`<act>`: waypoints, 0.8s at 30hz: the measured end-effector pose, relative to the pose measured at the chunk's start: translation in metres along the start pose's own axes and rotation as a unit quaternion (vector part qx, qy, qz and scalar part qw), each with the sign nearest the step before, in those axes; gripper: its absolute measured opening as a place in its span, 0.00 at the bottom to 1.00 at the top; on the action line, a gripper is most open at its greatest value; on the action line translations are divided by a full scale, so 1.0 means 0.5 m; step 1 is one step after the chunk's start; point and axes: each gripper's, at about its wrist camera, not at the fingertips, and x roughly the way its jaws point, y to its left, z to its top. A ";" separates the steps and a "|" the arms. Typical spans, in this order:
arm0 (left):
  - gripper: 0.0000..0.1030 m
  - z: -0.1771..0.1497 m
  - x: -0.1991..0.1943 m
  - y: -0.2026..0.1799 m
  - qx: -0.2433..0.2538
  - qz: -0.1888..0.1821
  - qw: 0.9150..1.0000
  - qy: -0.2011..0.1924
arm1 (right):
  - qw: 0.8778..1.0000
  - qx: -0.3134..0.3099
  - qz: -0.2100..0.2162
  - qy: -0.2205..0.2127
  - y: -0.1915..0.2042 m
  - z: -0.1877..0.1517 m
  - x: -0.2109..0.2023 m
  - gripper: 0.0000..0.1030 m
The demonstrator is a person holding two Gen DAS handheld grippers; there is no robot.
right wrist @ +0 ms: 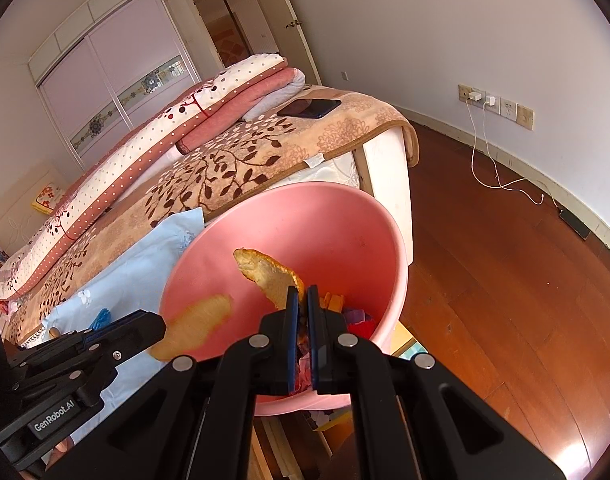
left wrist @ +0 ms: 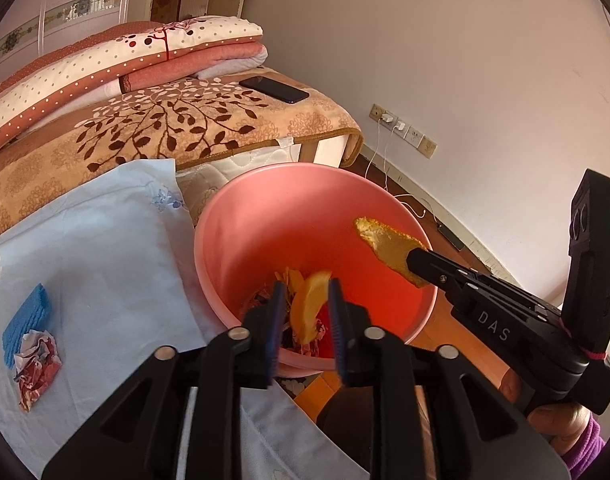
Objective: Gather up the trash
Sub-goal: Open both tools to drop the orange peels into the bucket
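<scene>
I had my left claw (left wrist: pixel 305 312) released over the pink bin (left wrist: pixel 225 216), its peel piece (left wrist: pixel 307 306) dropping in, so I held the right claw (right wrist: pixel 301 304) clenched on its orange peel (right wrist: pixel 267 274) well inside the rim before releasing.

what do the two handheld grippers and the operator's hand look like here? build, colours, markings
Both are matte black, with silver pivot pins and ribbed blue pads. The right gripper reads "DAS" in pale letters and carries a black upright module with a green light, plus a pink band near its base. The left gripper reads "GenRobot.AI" in white. The hand on the right gripper wears a purple sleeve.
</scene>
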 end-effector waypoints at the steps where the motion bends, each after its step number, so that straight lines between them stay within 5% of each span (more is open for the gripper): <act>1: 0.35 0.001 -0.003 0.001 -0.004 -0.004 1.000 -0.003 | 1.000 0.000 0.000 0.000 0.000 -0.002 0.001 0.04; 11: 0.35 0.001 -0.017 0.009 -0.016 -0.007 1.000 -0.009 | 1.000 0.001 -0.001 -0.003 0.003 -0.005 0.004 0.04; 16: 0.35 -0.004 -0.024 0.010 -0.018 -0.010 1.000 -0.011 | 1.000 0.008 -0.002 -0.013 0.006 -0.005 -0.004 0.34; 24: 0.35 -0.008 -0.043 0.015 -0.015 -0.010 1.000 -0.026 | 1.000 -0.005 0.003 -0.014 0.029 -0.004 -0.012 0.34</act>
